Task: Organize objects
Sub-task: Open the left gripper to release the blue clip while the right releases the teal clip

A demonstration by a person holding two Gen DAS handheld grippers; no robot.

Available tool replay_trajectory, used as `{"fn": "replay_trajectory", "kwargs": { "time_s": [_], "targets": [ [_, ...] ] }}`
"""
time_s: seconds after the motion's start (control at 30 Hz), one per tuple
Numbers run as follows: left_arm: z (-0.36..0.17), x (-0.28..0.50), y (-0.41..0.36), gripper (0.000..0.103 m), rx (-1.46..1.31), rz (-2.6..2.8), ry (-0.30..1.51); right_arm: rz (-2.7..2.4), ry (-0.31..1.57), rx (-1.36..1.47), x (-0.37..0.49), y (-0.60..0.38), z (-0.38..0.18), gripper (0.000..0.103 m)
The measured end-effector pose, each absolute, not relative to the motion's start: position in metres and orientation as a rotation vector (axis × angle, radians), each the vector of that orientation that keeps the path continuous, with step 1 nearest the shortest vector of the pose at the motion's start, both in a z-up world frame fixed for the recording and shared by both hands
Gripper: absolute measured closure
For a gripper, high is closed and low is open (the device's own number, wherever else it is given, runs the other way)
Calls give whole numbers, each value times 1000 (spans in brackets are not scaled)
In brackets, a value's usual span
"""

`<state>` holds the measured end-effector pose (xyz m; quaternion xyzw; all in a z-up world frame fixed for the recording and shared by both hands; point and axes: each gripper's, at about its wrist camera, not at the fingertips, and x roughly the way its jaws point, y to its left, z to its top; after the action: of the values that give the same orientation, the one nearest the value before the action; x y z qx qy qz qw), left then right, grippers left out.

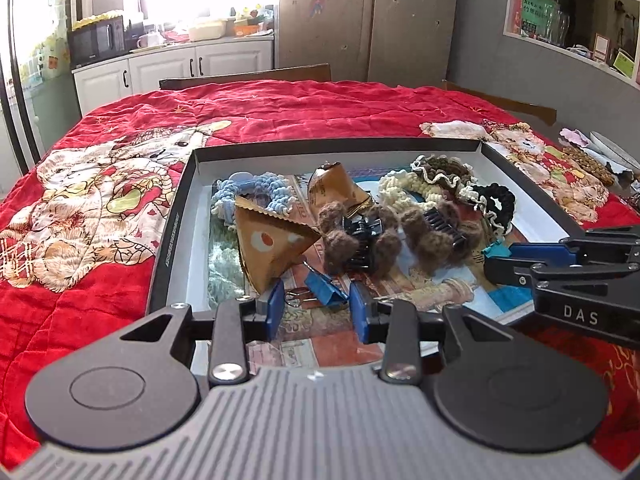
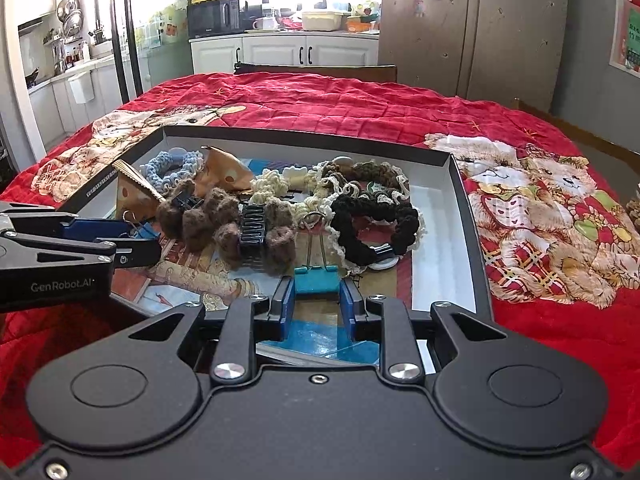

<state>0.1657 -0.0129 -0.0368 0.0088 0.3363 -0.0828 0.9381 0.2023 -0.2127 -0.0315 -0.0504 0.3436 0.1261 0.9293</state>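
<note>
In the left wrist view, the left gripper [image 1: 316, 310] hangs low over the near edge of a shallow black-rimmed box [image 1: 170, 236] that sits on a red quilt [image 1: 280, 108] printed with teddy bears. Its 2 blue pads stand partly apart with 1 blue binder clip [image 1: 320, 292] lying between them; the right pad is at the clip's edge, the left pad looks clear of it, so the jaws are loose around it rather than pinching. Beyond it in the box lie 2 brown paper pyramid packets [image 1: 272, 248], 1 pale blue scrunchie [image 1: 248, 192], 2 fuzzy brown hair claws with black teeth [image 1: 360, 240], 1 cream scrunchie [image 1: 404, 192], 1 brown ruffled scrunchie [image 1: 440, 170] and 1 black scrunchie [image 1: 496, 204]. The right gripper [image 1: 494, 254] reaches in from the right, with a scrap of teal at its tip. In the right wrist view, the right gripper [image 2: 318, 300] has its 2 blue pads narrow and pressed on either side of 1 teal binder clip [image 2: 316, 280], whose 2 wire handles point away toward the pile. The same black scrunchie [image 2: 376, 216] lies just beyond, the 2 brown claws [image 2: 224, 224] to the left. The left gripper [image 2: 134, 246] enters from the left beside the blue clip [image 2: 140, 228].
</note>
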Motion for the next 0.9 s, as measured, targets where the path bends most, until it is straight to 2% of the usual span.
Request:
{"fn": "replay_trajectory", "kwargs": {
  "time_s": [0.03,0.17,0.4,0.57,0.9],
  "targets": [
    [-36,165,-13,54,16,-170,687,259,704,-101,202,-213,-31,79],
    [-33,162,-14,47,15,-172,682,265,692,-103,200,-213,-29,68],
    [-18,149,-16,38,25,-179,640,273,654,-106,188,-215,-15,67],
    [-3,135,-17,26,37,-186,606,270,609,-109,171,-220,2,62],
    [25,100,-16,15,59,-197,543,278,539,-90,125,-228,40,49]
  ]
}}
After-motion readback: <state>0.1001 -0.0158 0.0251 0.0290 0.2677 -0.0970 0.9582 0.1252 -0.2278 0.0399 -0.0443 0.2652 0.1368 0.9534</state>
